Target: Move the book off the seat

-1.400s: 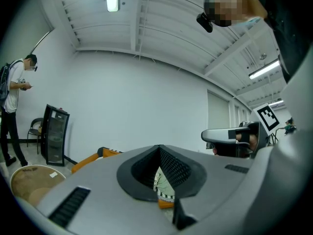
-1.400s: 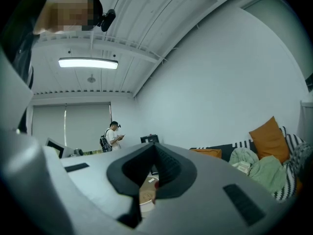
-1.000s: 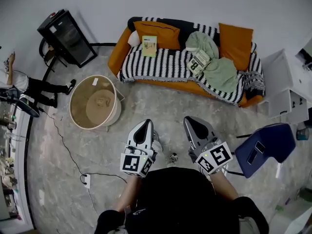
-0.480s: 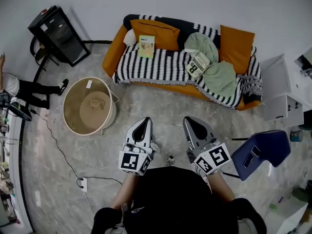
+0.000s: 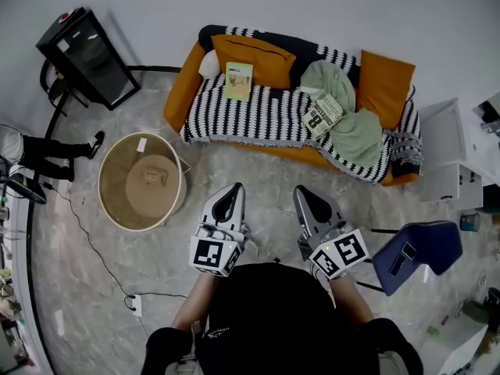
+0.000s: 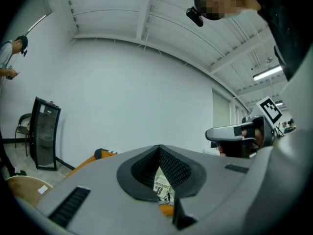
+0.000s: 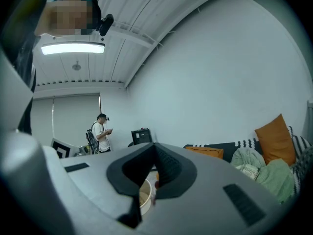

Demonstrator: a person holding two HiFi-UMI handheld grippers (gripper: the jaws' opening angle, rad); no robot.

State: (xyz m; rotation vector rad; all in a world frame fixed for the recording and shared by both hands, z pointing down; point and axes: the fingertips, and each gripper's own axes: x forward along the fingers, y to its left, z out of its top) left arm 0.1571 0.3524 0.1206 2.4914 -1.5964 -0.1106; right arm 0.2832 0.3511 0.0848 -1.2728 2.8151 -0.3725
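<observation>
An orange sofa [image 5: 182, 84] under a black-and-white striped throw [image 5: 266, 108] stands against the far wall. A white book with a big "B" [image 5: 323, 116] lies on a green blanket [image 5: 355, 131] on the seat's right half; it also shows in the right gripper view [image 7: 248, 170] and through the left jaws' slit [image 6: 163, 185]. A smaller yellow-green book [image 5: 238, 80] leans by the left orange cushion. My left gripper [image 5: 233, 188] and right gripper [image 5: 301, 190] are side by side over the floor, well short of the sofa, both shut and empty.
A round wicker basket [image 5: 141, 180] sits on the floor left of the grippers. A black cabinet [image 5: 82, 55] stands at the far left. A blue chair [image 5: 416, 250] and white shelving [image 5: 447, 158] are on the right. A cable and power strip [image 5: 133, 305] lie at lower left. A person [image 7: 101, 132] stands beyond.
Both grippers have moved forward together toward the sofa, staying shut. The sofa, basket and chair have shifted in the head view as the person advances.
</observation>
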